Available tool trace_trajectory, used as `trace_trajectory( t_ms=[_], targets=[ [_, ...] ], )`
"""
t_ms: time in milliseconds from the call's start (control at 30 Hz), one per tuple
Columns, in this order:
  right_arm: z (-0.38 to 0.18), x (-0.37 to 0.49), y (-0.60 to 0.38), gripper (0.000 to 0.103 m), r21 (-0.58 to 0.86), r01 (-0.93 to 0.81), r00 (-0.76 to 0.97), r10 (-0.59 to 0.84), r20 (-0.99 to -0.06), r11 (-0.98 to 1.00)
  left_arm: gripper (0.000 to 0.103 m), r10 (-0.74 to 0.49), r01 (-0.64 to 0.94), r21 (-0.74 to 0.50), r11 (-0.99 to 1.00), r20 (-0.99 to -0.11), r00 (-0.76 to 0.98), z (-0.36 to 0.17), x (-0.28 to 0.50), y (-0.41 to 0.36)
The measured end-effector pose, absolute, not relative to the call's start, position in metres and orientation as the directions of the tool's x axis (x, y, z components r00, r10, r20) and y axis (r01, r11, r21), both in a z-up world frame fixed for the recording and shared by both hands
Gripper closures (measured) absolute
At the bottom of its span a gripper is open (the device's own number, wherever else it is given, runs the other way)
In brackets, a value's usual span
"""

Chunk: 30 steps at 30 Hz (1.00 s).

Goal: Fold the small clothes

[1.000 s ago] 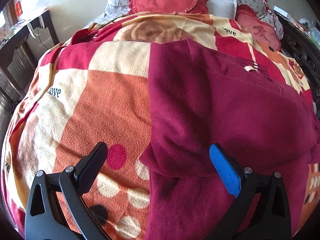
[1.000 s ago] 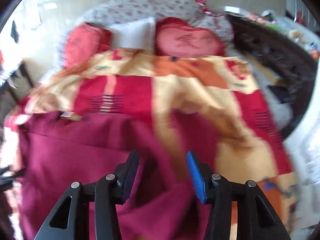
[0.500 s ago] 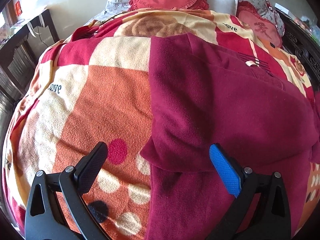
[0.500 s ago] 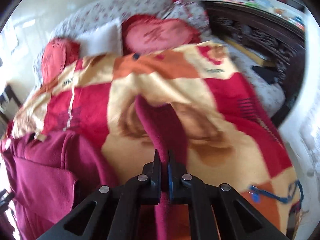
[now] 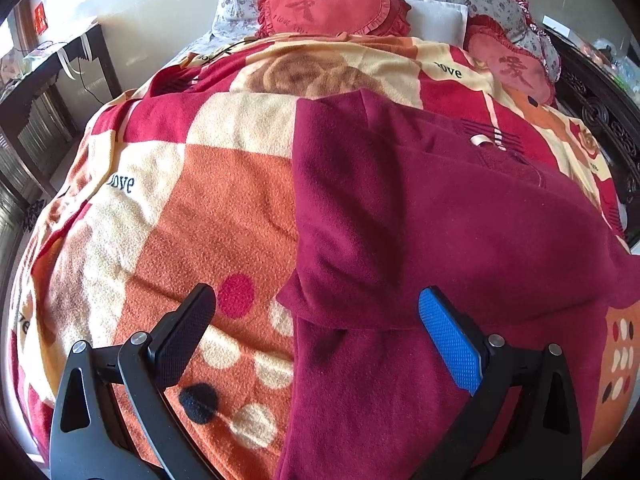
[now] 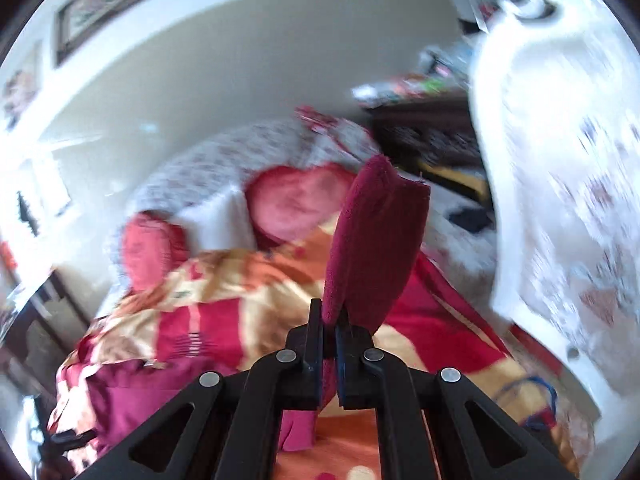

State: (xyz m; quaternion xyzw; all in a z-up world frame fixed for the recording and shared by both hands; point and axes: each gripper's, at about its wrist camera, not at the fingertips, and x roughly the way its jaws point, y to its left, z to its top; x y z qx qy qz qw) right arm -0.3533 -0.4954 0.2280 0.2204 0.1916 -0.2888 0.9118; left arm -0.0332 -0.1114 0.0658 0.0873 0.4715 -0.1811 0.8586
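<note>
Jaws: my right gripper (image 6: 329, 334) clamped on a raised maroon garment (image 5: 440, 232) end; my left gripper (image 5: 320, 320) spread wide, holding nothing, over its near-left fold on the bed (image 5: 180, 208). Garment body lies left of right jaws.

Maroon fleece garment (image 5: 440, 216), soft napped fabric, lies spread on the bed, filling the right half of the left wrist view. One layer is folded over on top, its lower edge making a lip across the body. Small pale loop tag (image 5: 478, 140) at the far edge. One narrow part (image 6: 376, 240) is lifted, standing upright in the air, end free, base pinched.
</note>
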Motion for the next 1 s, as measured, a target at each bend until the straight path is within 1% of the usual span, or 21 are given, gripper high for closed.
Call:
trace_trajectory(
  t_ms=[67, 167, 300, 400, 467, 533, 600, 733, 800, 900, 967, 1000],
  targets=[
    [0.243, -0.347, -0.479, 0.099, 0.275, 0.545, 0.804, -0.401, -0.44, 0.792, 0.001, -0.234, 0.392, -0.023, 0.92, -0.834, 0.5, 0.072, -0.036, -0.111],
    [0.269, -0.322, -0.442, 0.099, 0.21, 0.384, 0.875, -0.283, -0.392, 0.899, 0.001, -0.246, 0.392, -0.03, 0.919, -0.822, 0.514, 0.08, -0.039, -0.107],
    [0.298, -0.276, -0.377, 0.099, 0.102, 0.09, 0.931, -0.047, -0.362, 0.991, 0.001, -0.254, 0.378, -0.04, 0.925, -0.805, 0.536, 0.09, -0.038, -0.097],
    [0.309, -0.244, -0.332, 0.099, 0.022, -0.103, 0.919, 0.104, -0.38, 0.994, 0.001, -0.255, 0.363, -0.045, 0.931, -0.791, 0.556, 0.098, -0.036, -0.085],
    [0.31, -0.214, -0.3, 0.099, -0.019, -0.224, 0.889, 0.196, -0.413, 0.974, 0.001, -0.251, 0.35, -0.044, 0.936, -0.779, 0.575, 0.102, -0.034, -0.077],
    [0.306, -0.191, -0.28, 0.099, -0.031, -0.304, 0.858, 0.259, -0.444, 0.952, 0.001, -0.247, 0.332, -0.047, 0.942, -0.765, 0.594, 0.106, -0.033, -0.067],
    [0.292, -0.155, -0.257, 0.099, -0.023, -0.392, 0.801, 0.329, -0.5, 0.92, 0.001, -0.242, 0.306, -0.058, 0.95, -0.754, 0.61, 0.108, -0.031, -0.054],
    [0.238, -0.083, -0.233, 0.099, 0.053, -0.461, 0.694, 0.397, -0.6, 0.886, 0.001, -0.249, 0.269, -0.101, 0.958, -0.759, 0.602, 0.105, -0.024, -0.038],
    [0.196, -0.044, -0.217, 0.099, 0.109, -0.466, 0.626, 0.415, -0.661, 0.878, 0.001, -0.258, 0.263, -0.12, 0.957, -0.765, 0.59, 0.102, -0.02, -0.036],
    [0.131, 0.003, -0.204, 0.099, 0.175, -0.404, 0.532, 0.386, -0.754, 0.898, 0.001, -0.268, 0.27, -0.131, 0.954, -0.776, 0.571, 0.098, -0.016, -0.039],
    [0.105, 0.017, -0.207, 0.097, 0.186, -0.335, 0.526, 0.347, -0.776, 0.924, 0.001, -0.279, 0.286, -0.131, 0.949, -0.772, 0.571, 0.098, -0.013, -0.043],
    [0.099, 0.018, -0.213, 0.094, 0.192, -0.293, 0.544, 0.328, -0.772, 0.937, 0.001, -0.284, 0.294, -0.13, 0.947, -0.769, 0.572, 0.098, -0.013, -0.046]
  ],
)
